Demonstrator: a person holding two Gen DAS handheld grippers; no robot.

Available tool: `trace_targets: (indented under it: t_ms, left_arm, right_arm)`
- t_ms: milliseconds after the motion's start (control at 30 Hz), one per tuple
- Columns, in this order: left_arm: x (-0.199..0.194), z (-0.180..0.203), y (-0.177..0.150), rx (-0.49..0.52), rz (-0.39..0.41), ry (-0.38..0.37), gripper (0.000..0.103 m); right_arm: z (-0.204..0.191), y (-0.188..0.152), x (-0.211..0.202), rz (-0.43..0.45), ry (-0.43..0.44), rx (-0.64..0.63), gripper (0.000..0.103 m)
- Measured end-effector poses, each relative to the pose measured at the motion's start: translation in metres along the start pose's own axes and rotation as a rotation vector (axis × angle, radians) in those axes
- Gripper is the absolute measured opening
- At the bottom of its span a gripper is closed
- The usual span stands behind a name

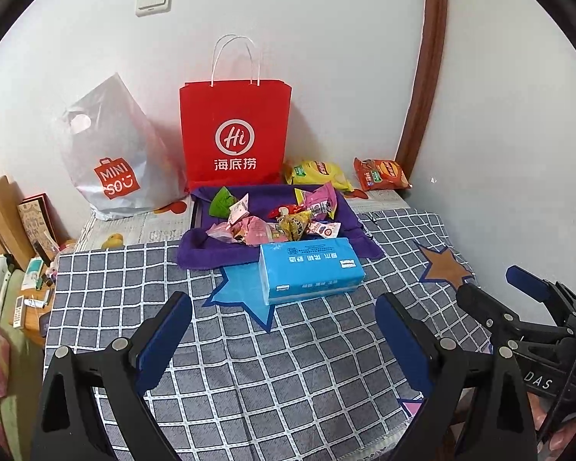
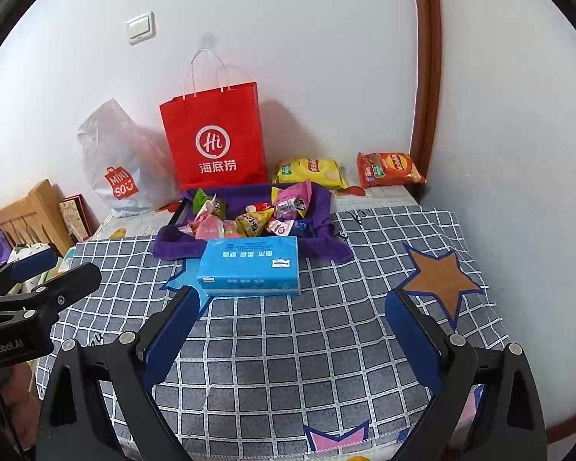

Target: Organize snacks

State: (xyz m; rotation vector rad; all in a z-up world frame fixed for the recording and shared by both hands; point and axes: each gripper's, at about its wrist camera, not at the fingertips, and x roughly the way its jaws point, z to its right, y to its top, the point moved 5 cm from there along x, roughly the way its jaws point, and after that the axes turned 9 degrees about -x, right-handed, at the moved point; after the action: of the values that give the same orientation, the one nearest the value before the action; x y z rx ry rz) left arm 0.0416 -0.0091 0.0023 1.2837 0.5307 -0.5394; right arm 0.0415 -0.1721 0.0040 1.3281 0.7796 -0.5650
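left wrist view: the left gripper (image 1: 284, 330) hangs wide open and empty over the checked cloth (image 1: 307, 365). just ahead of its fingers lies a blue tissue pack (image 1: 311, 271), and beyond that the purple tray (image 1: 199, 246) heaped with snacks (image 1: 280, 219).

right wrist view: the right gripper (image 2: 291, 330) is also spread wide, holding nothing. the tissue pack (image 2: 251, 267) sits ahead-left, the snacks (image 2: 257, 215) in the tray behind it, and a yellow chip bag (image 2: 311, 171) and an orange chip bag (image 2: 389, 169) far ahead by the wall.

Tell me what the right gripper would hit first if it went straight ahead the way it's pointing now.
Probably the blue tissue pack, lying slightly left of the open right gripper; the checked cloth before it looks free. Depth is uncertain.
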Motion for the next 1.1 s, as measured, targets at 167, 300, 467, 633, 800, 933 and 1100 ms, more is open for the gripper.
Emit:
trace_targets:
  t_ms: [167,300,467,633,800,933,1100]
  left_arm:
    - [-0.0005,-0.0005,0.0004,0.000,0.000,-0.001,0.096]
    - [-0.0004,-0.0007,0.0004,0.000,0.000,0.000,0.096]
    - [-0.0014,-0.0020,0.0006,-0.003,-0.003,-0.001,0.096]
    - [-0.0019,-0.0032,0.0010,-0.006,-0.003,-0.002,0.096]
    - [-0.0018,-0.0033,0.0008,-0.006,-0.004,-0.002,0.096]
    - [-0.0021,-0.0038,0.0010,-0.008,-0.004,-0.002,0.096]
    - [-0.0017,-0.0044,0.0011,-0.007,-0.005,-0.002,0.096]
  right_arm:
    - [-0.0020,0.0006,-0.0031,0.008,0.001,-0.008,0.096]
    - [-0.0022,0.0008,-0.0040,0.008,0.001,-0.009,0.096]
    - [-0.0029,0.0005,-0.0047,0.007,0.002,-0.009,0.096]
    - [-0.0039,0.0002,-0.0043,0.007,0.004,-0.012,0.096]
    - [-0.0049,0.0002,-0.0040,0.007,0.006,-0.013,0.096]
    - [-0.0053,0.0003,-0.0037,0.007,0.006,-0.013,0.096]
    - [-0.0055,0.0004,-0.0032,0.006,0.006,-0.013,0.096]
